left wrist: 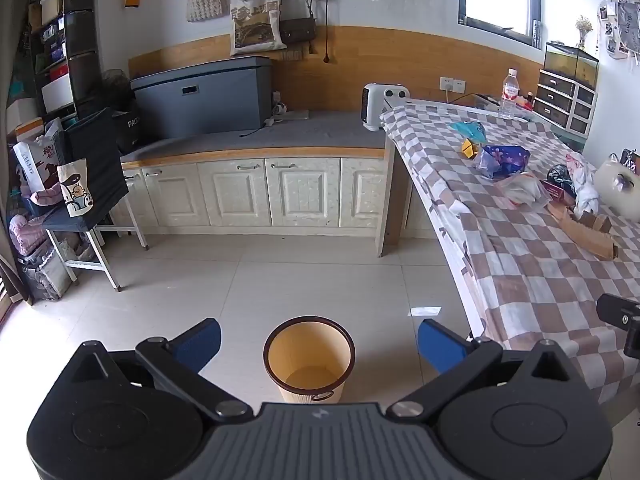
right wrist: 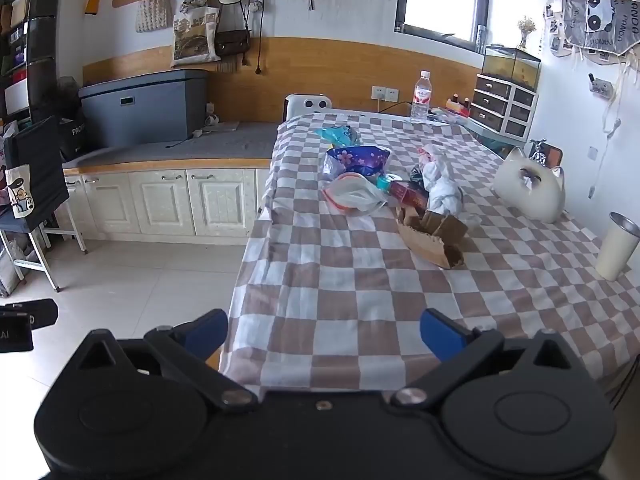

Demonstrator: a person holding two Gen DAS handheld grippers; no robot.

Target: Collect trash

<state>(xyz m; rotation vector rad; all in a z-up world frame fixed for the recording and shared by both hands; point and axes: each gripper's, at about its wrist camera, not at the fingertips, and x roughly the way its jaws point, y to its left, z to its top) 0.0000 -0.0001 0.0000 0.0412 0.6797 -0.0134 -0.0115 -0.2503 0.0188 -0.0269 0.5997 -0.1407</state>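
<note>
The checkered tablecloth [right wrist: 360, 280] fills the right wrist view, its trash heap [right wrist: 394, 194] at 12 o'clock beyond the wide-spread, empty right gripper [right wrist: 324, 334], while the wastebasket [left wrist: 309, 358] stands on the floor between the wide-spread left gripper [left wrist: 319, 344] fingers.

A worktop [right wrist: 360, 300] draped in a brown-and-white checked cloth carries a loose cluster of rubbish: a torn brown paper bag [right wrist: 430, 236], a clear plastic bag [right wrist: 354, 196], a purple flowered wrapper [right wrist: 360, 158] and crumpled white plastic [right wrist: 440, 188]. A water bottle [right wrist: 421, 98], a cat-shaped ornament [right wrist: 528, 188] and a cream tumbler [right wrist: 616, 246] also stand on it. On the tiled floor [left wrist: 280, 280] beside it sits a small open bin [left wrist: 310, 360].
</note>
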